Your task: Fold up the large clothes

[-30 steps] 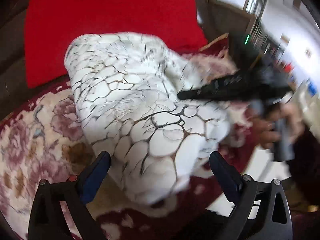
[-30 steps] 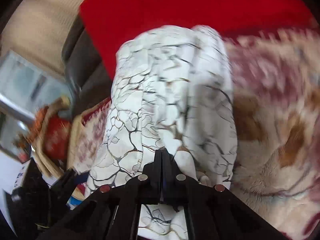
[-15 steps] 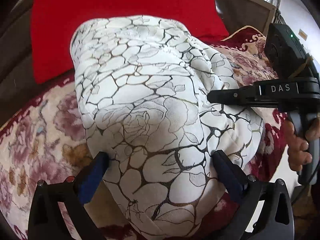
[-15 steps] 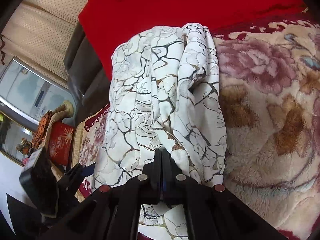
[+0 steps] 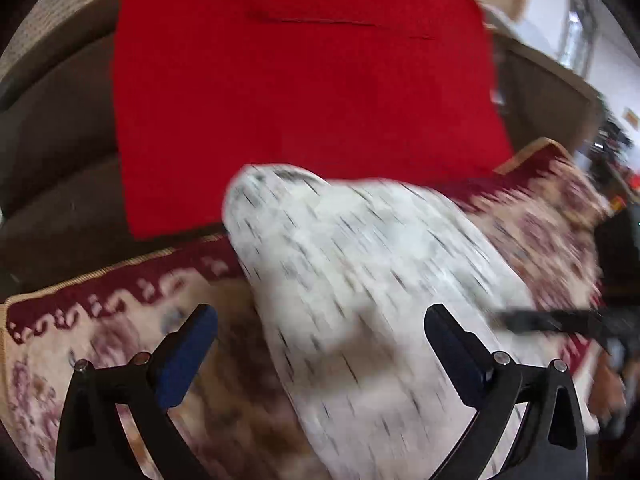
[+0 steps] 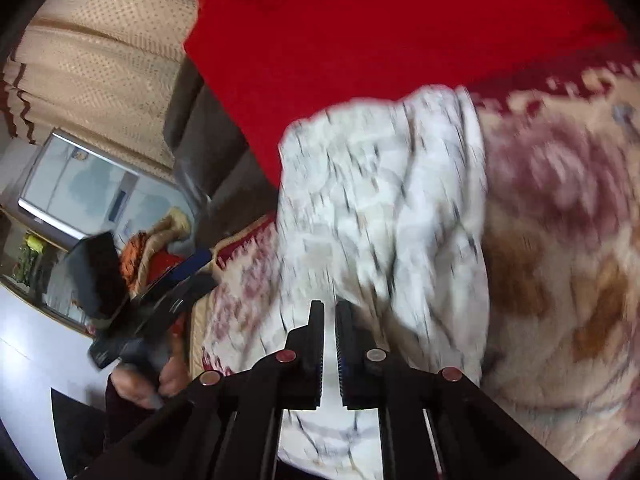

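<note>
White fabric with a dark crackle print, the garment (image 5: 360,300), lay bunched in a long, narrow bundle on a floral blanket (image 5: 100,360) over a sofa, far end touching a red cushion (image 5: 300,100). Both views blurred by motion.

Left gripper (image 5: 320,344) spread wide, blue pads (image 5: 188,352) either side of the bundle's near end, holding nothing. Right gripper (image 6: 329,348) parted only slightly, a thin gap between the fingers, pale cloth showing through that gap; could not tell whether any fabric was pinched or merely lay beneath. Seen from the left wrist, right gripper reached in from the right edge, over the bundle's right side.

Judged from the lie of the cloth: gathered lengthwise, perhaps folded once or more, though edges looked rumpled and uneven on the right side. Likely left to do: squaring the edges, folding the length down, and smoothing.

No container visible in either view; nothing to report inside one. Cluttered room at the left edge of the right-wrist view, too blurred to name.
</note>
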Tool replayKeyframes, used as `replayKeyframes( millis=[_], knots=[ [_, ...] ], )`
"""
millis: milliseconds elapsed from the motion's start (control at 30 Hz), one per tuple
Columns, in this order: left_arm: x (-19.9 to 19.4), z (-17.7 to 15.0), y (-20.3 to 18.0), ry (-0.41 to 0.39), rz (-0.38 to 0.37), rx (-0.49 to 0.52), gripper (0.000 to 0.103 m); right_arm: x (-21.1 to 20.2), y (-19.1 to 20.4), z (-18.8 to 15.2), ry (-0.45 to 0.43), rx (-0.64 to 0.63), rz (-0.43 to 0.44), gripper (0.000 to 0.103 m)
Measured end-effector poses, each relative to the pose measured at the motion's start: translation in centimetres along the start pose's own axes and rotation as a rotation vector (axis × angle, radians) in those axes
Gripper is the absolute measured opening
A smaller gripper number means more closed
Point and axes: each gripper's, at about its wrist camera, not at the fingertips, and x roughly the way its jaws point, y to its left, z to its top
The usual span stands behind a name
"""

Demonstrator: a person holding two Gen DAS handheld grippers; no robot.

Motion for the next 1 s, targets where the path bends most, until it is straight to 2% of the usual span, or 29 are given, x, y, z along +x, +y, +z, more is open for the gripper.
replayKeyframes(
  millis=[133, 200, 233, 300, 333, 367, 433, 500, 600, 667, 833, 900, 1000],
  knots=[
    [5.6, 4.0, 0.0, 0.036, 0.093, -0.027, 0.103, 0.2, 0.9, 4.1, -0.053, -0.009, 0.010, 0.008],
    [8.5, 4.7, -0.7, 0.080, 0.077, -0.031, 0.101, 1.3, 1.0, 6.0, -0.061, -0.016, -0.028, 0.008],
    [10.1, 4.9, -1.4, 0.104, 0.085, -0.007, 0.101, 2.5, 0.7, 6.7, -0.059, -0.015, -0.077, 0.008],
    [13.3, 4.7, -2.9, 0.166, 0.093, 0.043, 0.101, 4.4, -1.7, 8.1, -0.044, 0.024, -0.202, 0.005],
    [14.8, 4.4, -3.4, 0.194, 0.089, 0.055, 0.101, 5.4, -3.5, 8.5, -0.017, 0.057, -0.242, 0.000],
    [15.8, 4.1, -3.7, 0.202, 0.102, 0.064, 0.101, 6.1, -4.9, 8.5, 0.004, 0.076, -0.280, 0.000],
    [16.3, 4.0, -3.7, 0.189, 0.108, 0.057, 0.102, 7.0, -7.5, 8.2, 0.001, 0.118, -0.252, 0.000],
    [15.2, 3.9, -3.2, 0.169, 0.087, 0.046, 0.102, 6.3, -8.5, 8.1, -0.016, 0.158, -0.204, 0.000],
    [11.9, 2.3, -2.0, 0.145, 0.074, 0.008, 0.101, 4.7, -7.1, 7.7, -0.033, 0.107, -0.224, 0.001],
    [9.0, 1.1, -1.7, 0.107, 0.078, 0.001, 0.101, 3.0, -5.9, 6.9, -0.053, 0.092, -0.194, 0.007],
    [1.0, -4.9, -2.7, 0.008, 0.169, 0.074, 0.101, -3.4, -1.5, 2.8, -0.088, -0.060, -0.180, 0.009],
    [-1.1, -7.4, -3.6, -0.018, 0.218, 0.106, 0.101, -4.9, -0.2, 0.6, -0.077, -0.098, -0.151, 0.009],
    [-2.6, -9.3, -4.9, -0.039, 0.274, 0.124, 0.101, -6.5, 1.3, -3.0, -0.070, -0.139, -0.134, 0.009]
  ],
)
